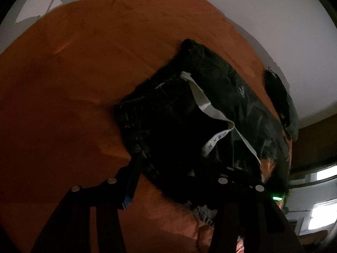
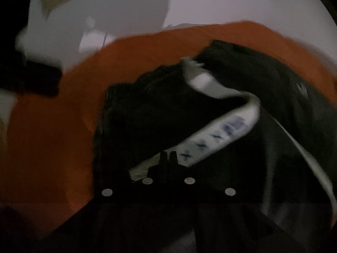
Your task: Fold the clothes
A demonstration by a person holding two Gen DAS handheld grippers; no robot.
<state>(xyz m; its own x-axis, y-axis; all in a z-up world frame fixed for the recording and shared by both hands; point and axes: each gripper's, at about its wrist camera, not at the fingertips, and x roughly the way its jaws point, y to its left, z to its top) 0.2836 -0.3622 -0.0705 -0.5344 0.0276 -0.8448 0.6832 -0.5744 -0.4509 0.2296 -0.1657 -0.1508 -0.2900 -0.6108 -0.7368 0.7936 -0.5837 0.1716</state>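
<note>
left hand-held gripper [image 1: 179, 168] stands apart over the black garment [image 1: 168, 126]; right hand-held gripper [image 2: 167, 158] is pinched together, seemingly on its white waistband [image 2: 221, 130], toward 1 o'clock.

Bare orange cloth-covered bench [image 1: 73, 84] lies open from seven to twelve o'clock; crumpled black garment [image 1: 179, 126] blocks the centre and three o'clock.

dim light | right view motion-blurred | fisheye edges dark, curved

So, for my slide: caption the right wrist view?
Shut right gripper at white band of dark garment on orange cover.
</note>
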